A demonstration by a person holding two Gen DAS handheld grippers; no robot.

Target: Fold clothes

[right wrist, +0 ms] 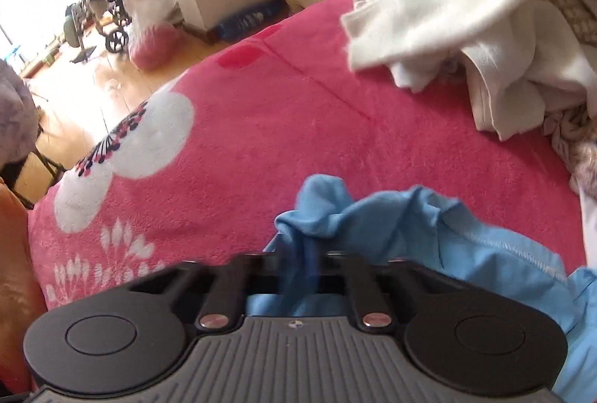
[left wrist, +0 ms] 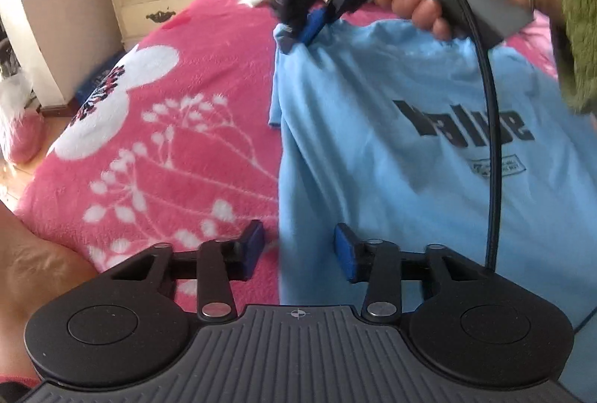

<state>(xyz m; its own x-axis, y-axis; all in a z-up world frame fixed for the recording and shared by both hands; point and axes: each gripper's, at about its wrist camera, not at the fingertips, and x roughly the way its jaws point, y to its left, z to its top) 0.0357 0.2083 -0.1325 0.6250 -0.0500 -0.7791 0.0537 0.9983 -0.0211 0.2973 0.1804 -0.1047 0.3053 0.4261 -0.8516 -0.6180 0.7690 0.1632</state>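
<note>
T-shirt (left wrist: 391, 149): light blue, lying flat on pink floral blanket (left wrist: 179, 127)
Right gripper (left wrist: 298, 33): pinched onto the shirt's far corner
Left gripper (left wrist: 298, 250): jaws spread, empty, over shirt's left edge

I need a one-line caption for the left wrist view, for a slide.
Left claw open at the blue T-shirt edge; right claw pinches its far corner on the pink blanket.
</note>
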